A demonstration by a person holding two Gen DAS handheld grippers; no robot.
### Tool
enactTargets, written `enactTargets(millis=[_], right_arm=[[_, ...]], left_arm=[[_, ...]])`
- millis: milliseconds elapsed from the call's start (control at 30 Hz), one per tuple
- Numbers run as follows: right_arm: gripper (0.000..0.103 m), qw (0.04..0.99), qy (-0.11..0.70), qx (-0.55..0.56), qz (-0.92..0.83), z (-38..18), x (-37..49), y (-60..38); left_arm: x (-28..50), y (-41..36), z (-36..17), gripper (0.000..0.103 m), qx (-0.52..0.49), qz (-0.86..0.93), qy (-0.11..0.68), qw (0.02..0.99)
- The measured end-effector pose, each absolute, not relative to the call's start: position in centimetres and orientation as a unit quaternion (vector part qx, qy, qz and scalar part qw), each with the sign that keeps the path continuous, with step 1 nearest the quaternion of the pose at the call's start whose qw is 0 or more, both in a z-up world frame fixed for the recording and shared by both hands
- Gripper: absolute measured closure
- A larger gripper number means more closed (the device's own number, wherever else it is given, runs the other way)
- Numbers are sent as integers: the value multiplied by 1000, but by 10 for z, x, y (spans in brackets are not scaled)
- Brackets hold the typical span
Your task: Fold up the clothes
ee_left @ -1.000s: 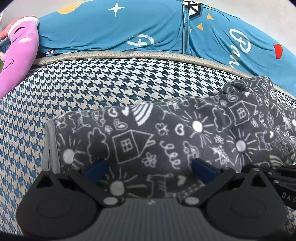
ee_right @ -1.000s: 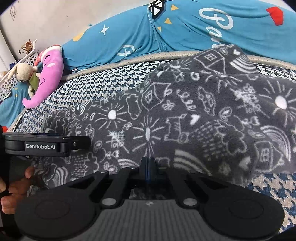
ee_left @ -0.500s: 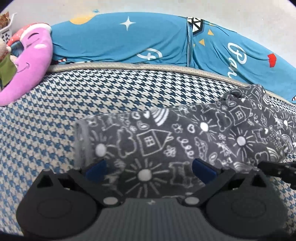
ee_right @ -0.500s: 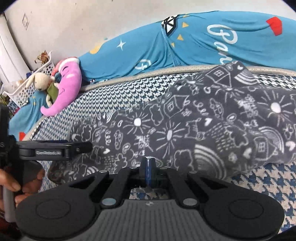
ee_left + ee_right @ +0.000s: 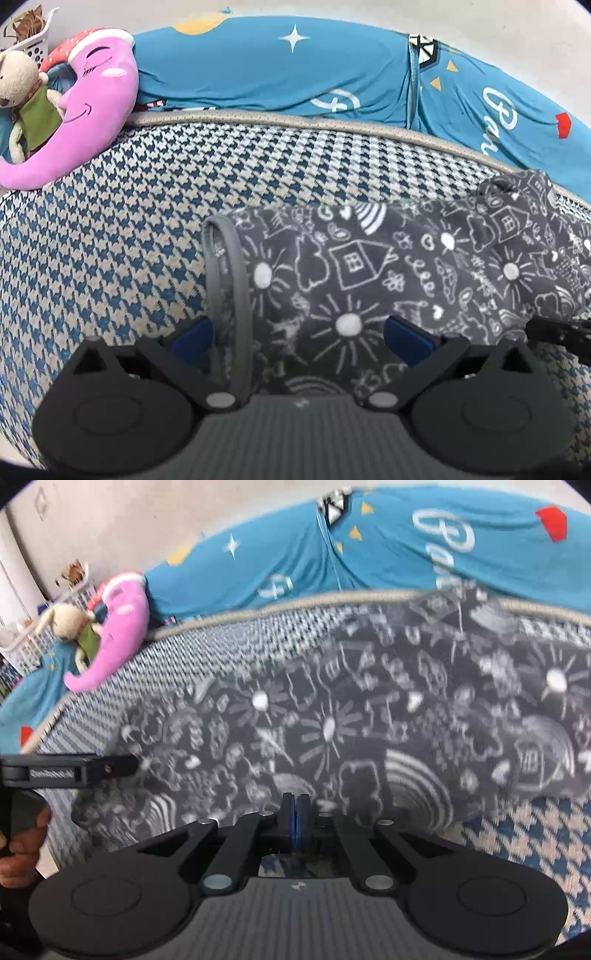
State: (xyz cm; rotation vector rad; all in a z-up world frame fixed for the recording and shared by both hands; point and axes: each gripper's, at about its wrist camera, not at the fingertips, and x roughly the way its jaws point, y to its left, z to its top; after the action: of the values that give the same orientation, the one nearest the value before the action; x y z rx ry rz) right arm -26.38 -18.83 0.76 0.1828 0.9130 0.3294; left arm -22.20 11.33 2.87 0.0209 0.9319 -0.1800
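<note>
A grey fleece garment [image 5: 369, 266] printed with white suns and houses lies stretched across the houndstooth bed cover [image 5: 110, 229]. Its grey-bound left hem [image 5: 236, 280] runs between the fingers of my left gripper [image 5: 299, 336], which is open, blue pads wide apart over the cloth. My right gripper [image 5: 295, 812] is shut at the near edge of the same garment [image 5: 369, 709], apparently pinching it. The right wrist view is motion-blurred. The left gripper [image 5: 74, 771] and a hand [image 5: 22, 842] holding it show at the left edge of that view.
A blue printed quilt [image 5: 295, 74] is piled along the far side of the bed against the wall. A pink plush toy [image 5: 92, 122], a small bear [image 5: 18, 81] and a white basket [image 5: 33, 44] sit at the far left. Bare bed cover lies left of the garment.
The left gripper has shifted left along the garment, so the bound hem now lies between its open fingers. The right gripper stays shut and has moved, its view now blurred.
</note>
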Motion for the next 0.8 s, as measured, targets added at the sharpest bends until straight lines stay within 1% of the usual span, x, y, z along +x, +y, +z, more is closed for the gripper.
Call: enactTargets(millis=[167,333,400,467,633,733,800], right_arm=[[103,877,451,64,153,1,-265,-181],[103,877,453,87,136,5,-268,-183],[103,883,442,81,134,12,-272,-177],[101,891,425,74,141,19,-280,-172],[100,900,393,60,177,31,-296,-157],[96,900,381,40,206,33,-303,-143],[95,899,375,25,225,34,-308,-131]], left_arm=[[-219,109,14,0,26,-83,468,880],[-216,117,10,0,-4,-83,483,872],[-218,121,13,0,-10,-82,482,873],[-220,125,17,0,-16,-80,480,873],[-227,147,25,0,-42,-75,475,876],[-233,159,26,0,-53,-71,477,874],[-236,165,26,0,-55,-68,478,874]])
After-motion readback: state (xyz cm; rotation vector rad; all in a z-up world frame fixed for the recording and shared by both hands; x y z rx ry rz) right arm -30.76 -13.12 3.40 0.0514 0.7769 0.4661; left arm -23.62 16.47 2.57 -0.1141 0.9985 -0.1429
